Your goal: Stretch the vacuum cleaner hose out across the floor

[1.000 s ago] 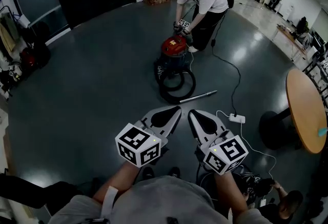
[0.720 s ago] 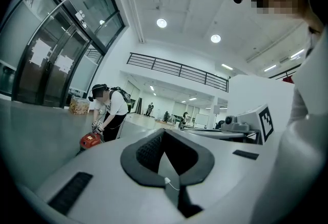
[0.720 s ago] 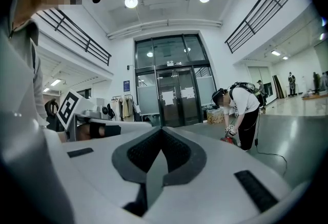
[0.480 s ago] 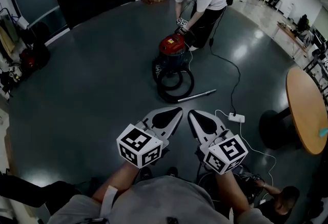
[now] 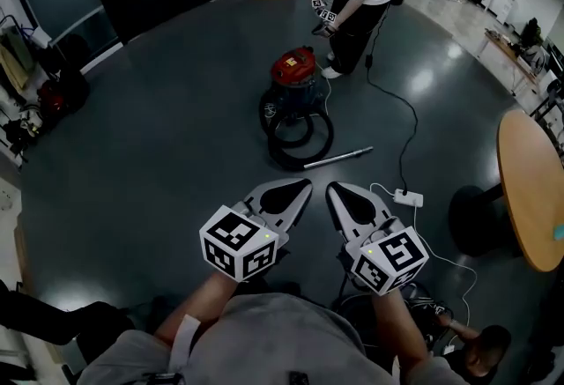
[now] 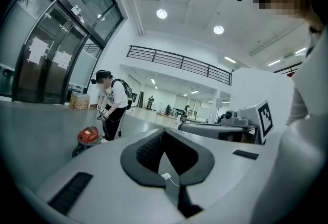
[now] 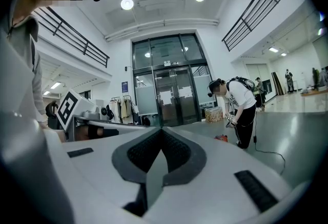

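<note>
Here left gripper (image 5: 306,185), right gripper (image 5: 332,188): fingers pressed together, empty; hose (image 5: 302,148) coiled by red vacuum (image 5: 293,69).

Ahead of the left gripper (image 6: 163,137), its own body hides the lower part of the vacuum cleaner (image 6: 88,136). Beyond the right gripper (image 7: 161,131) only a red sliver of it shows. Where the hose (image 5: 286,163) joins it is too small to tell. Right of both grippers, the view's edge cuts the round table (image 5: 529,189).
</note>
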Motion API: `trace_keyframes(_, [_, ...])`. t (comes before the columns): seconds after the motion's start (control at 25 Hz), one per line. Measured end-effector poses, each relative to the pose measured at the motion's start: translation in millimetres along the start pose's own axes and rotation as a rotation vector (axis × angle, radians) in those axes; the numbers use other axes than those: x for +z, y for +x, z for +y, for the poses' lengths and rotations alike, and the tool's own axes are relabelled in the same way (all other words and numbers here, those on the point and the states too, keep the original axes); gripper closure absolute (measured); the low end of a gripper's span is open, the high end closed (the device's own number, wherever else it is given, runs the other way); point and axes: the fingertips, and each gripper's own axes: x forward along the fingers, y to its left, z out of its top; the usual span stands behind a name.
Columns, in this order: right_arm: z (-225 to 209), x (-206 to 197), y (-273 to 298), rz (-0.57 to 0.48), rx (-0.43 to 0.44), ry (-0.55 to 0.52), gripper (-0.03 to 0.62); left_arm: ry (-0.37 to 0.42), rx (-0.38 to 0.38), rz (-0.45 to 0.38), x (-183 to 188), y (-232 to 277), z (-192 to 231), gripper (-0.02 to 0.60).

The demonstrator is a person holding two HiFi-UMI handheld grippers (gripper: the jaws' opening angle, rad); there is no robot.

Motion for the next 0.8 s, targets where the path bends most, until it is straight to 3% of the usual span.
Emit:
trace_keyframes(0.4, [-46.7, -2.5, 12.5, -0.009, -0.025, 0.022, 0.589, 0.010, -0.017, 0.045, -7.6, 45.0, 12.4, 0.584])
trace_keyframes(0.8, [-114.0, -11.1, 87.1, 0.035, -0.098, 0.025, 0.589, 0.024, -0.055, 0.032, 1.4, 105.2, 97.5, 0.584])
